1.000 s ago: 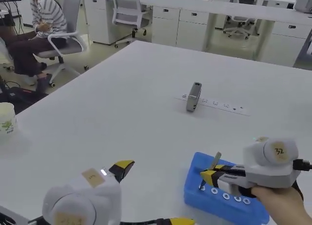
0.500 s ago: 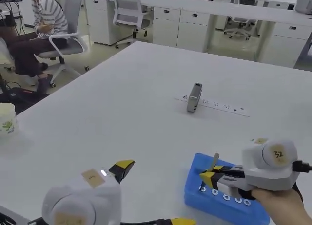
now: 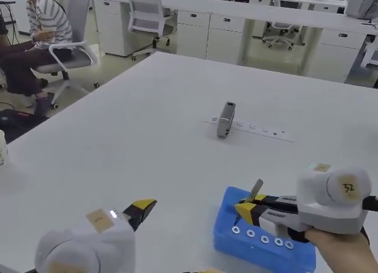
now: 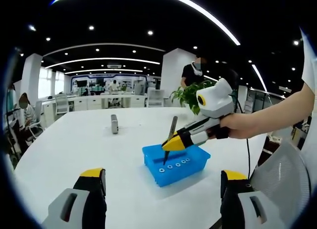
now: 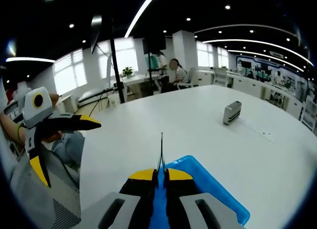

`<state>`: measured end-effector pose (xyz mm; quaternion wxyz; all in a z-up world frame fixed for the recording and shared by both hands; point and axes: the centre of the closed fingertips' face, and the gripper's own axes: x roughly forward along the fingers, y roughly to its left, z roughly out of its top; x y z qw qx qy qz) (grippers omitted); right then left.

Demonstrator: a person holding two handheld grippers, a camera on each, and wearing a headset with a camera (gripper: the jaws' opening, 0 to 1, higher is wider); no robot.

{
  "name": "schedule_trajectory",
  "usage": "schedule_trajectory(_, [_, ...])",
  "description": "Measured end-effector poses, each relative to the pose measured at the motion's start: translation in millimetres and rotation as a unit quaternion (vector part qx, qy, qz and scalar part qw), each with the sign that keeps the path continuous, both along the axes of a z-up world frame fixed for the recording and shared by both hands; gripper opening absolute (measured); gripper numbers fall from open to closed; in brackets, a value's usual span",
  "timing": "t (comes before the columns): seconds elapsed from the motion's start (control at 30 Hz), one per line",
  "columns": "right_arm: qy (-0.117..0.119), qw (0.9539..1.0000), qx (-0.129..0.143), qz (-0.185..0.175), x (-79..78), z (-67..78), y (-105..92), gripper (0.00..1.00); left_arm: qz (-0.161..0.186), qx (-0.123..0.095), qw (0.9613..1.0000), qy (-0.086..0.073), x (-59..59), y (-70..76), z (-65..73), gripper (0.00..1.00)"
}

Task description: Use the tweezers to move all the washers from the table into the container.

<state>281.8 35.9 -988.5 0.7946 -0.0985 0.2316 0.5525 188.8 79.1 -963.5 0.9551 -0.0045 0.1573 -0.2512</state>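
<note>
As our right gripper (image 3: 243, 210) clenches the tweezers (image 3: 255, 190) above the washers (image 3: 264, 239) lined on the blue container (image 3: 260, 258), left gripper (image 4: 162, 173) slack and open, we judge next: pinch one.

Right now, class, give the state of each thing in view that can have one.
right tool, shut on the tweezers.
left tool, open, holding nothing.
tweezers, gripped, tips down over the blue container.
washers, five in a row in the blue container.
blue container, open-topped, resting on the table.
</note>
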Motion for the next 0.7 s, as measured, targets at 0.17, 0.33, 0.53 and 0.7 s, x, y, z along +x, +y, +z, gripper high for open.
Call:
schedule_trajectory(0.17, [-0.002, 0.9999, 0.017, 0.0, -8.9, 13.4, -3.6, 0.04, -0.024, -0.006, 0.9996, 0.011, -4.4, -8.7, -2.4, 0.99])
schedule_trajectory(0.33, [0.007, 0.9994, 0.032, 0.005, -20.8, 22.4, -9.4, 0.04, -0.045, 0.0, 0.9987, 0.023, -8.8, -16.1, -5.7, 0.99])
schedule_trajectory(0.53, [0.016, 0.9991, 0.031, 0.024, -38.2, 24.0, -20.1, 0.04, -0.073, -0.003, 0.9964, 0.043, -15.1, -25.4, -8.8, 0.95])
schedule_trajectory(0.7, [0.019, 0.9987, 0.018, 0.044, -52.2, 19.8, -26.7, 0.04, -0.094, 0.003, 0.994, 0.057, -21.8, -31.0, -9.7, 0.87])
